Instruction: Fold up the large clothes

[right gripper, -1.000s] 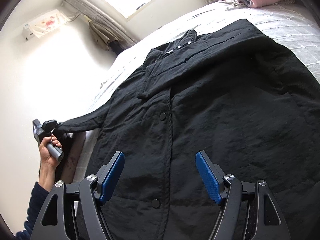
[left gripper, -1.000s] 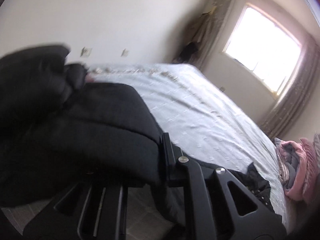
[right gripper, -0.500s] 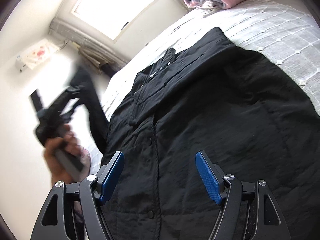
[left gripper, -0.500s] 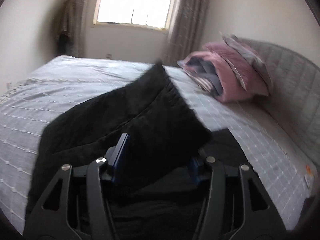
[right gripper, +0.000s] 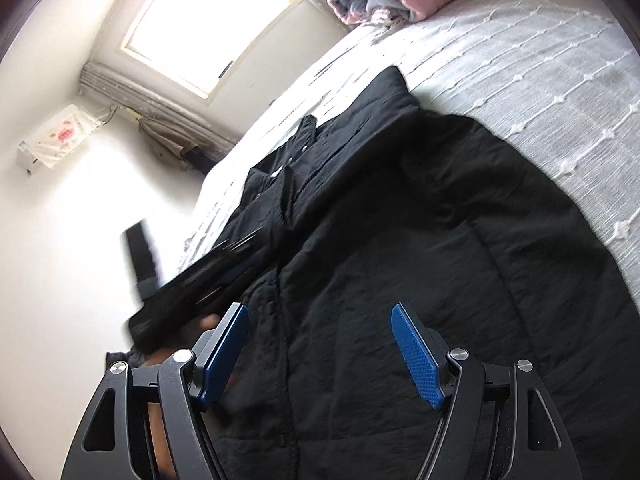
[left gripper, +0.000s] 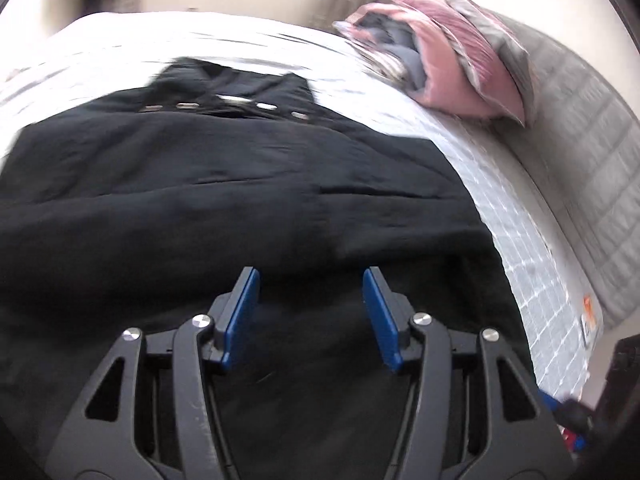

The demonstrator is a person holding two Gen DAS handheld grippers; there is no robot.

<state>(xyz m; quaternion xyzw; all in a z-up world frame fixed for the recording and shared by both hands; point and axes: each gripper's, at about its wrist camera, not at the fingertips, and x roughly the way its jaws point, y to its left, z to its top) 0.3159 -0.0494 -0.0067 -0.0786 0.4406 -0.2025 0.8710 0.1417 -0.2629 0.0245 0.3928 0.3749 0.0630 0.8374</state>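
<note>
A large black coat [left gripper: 240,200] lies spread on the bed, collar and snaps at the far end. One sleeve lies folded across its front. My left gripper [left gripper: 310,276] hovers over the coat's lower part with its blue pads [left gripper: 244,304] apart and nothing between them. In the right wrist view the coat [right gripper: 400,260] fills the middle, and the left gripper [right gripper: 188,292] is a dark blur over its left edge, held by a hand. My right gripper [right gripper: 320,312] stands open above the coat's hem, holding nothing.
A white quilted bedspread [left gripper: 520,220] covers the bed. Folded pink and grey bedding [left gripper: 440,60] sits by the grey padded headboard [left gripper: 580,140]. A bright window [right gripper: 208,28] and a wall unit [right gripper: 56,136] are at the far side.
The left gripper swung from the bed's left side over the coat, carrying the sleeve across, then opened and let it drop onto the coat. The right gripper shifted slightly and stayed open.
</note>
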